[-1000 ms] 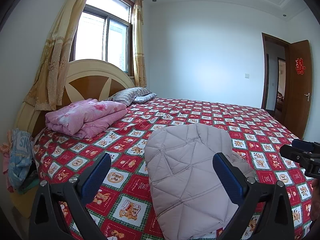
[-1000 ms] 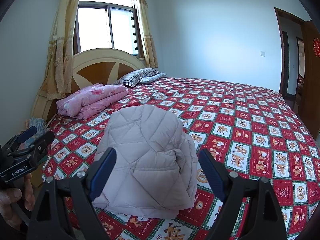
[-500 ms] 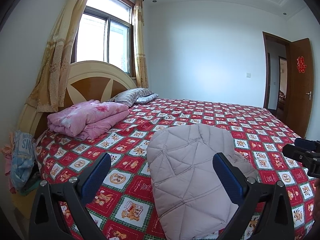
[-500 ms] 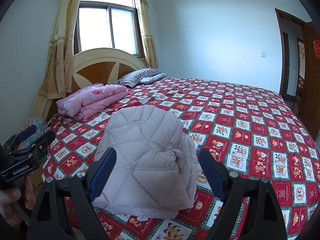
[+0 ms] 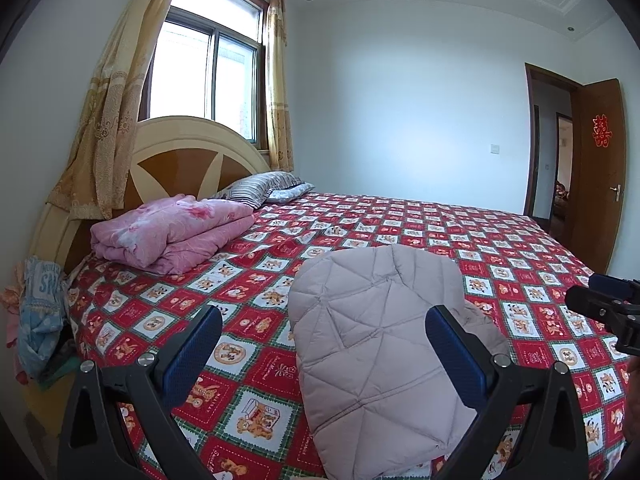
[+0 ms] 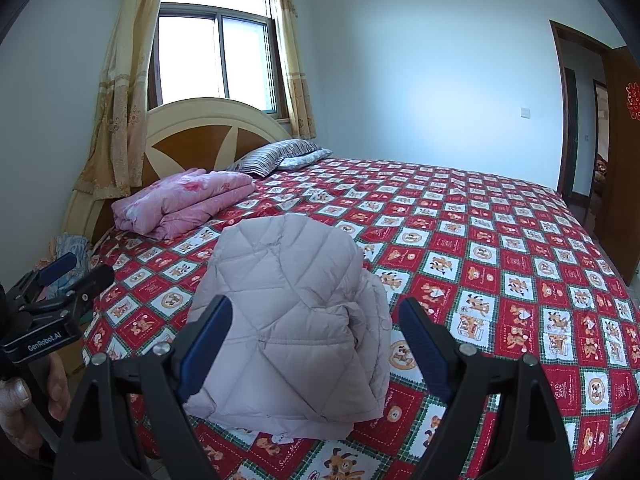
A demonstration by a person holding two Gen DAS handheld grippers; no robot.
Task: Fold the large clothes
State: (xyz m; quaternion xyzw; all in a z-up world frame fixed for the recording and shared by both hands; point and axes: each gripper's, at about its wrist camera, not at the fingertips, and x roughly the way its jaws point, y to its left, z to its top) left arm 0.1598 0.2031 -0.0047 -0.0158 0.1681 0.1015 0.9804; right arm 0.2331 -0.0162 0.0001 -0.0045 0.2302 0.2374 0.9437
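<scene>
Both pairs of tongs are hanging wide apart and holding nothing: the left gripper [image 5: 324,350] and the right gripper [image 6: 316,338] are hovering over the near edge of the bed [image 5: 520,248], each framing the jacket [image 5: 380,344] without touching it. The jacket, a pale quilted one, is lying folded into a compact bundle on the near part of the red patterned bedspread. It is looking puffy, soft and light, likely to spring open and slide on itself, so pinching a doubled edge or a corner through all layers seems wiser than gripping the padded middle. Farther back on the left, a folded pink quilt [image 5: 172,232] is resting near the headboard, with a striped pillow [image 5: 260,188] beyond it. The right view is showing the jacket's layered right side, with a snap and a loose sleeve edge, hidden from the left view. The left view is showing clothes [image 5: 40,320] heaped beside the bed.
</scene>
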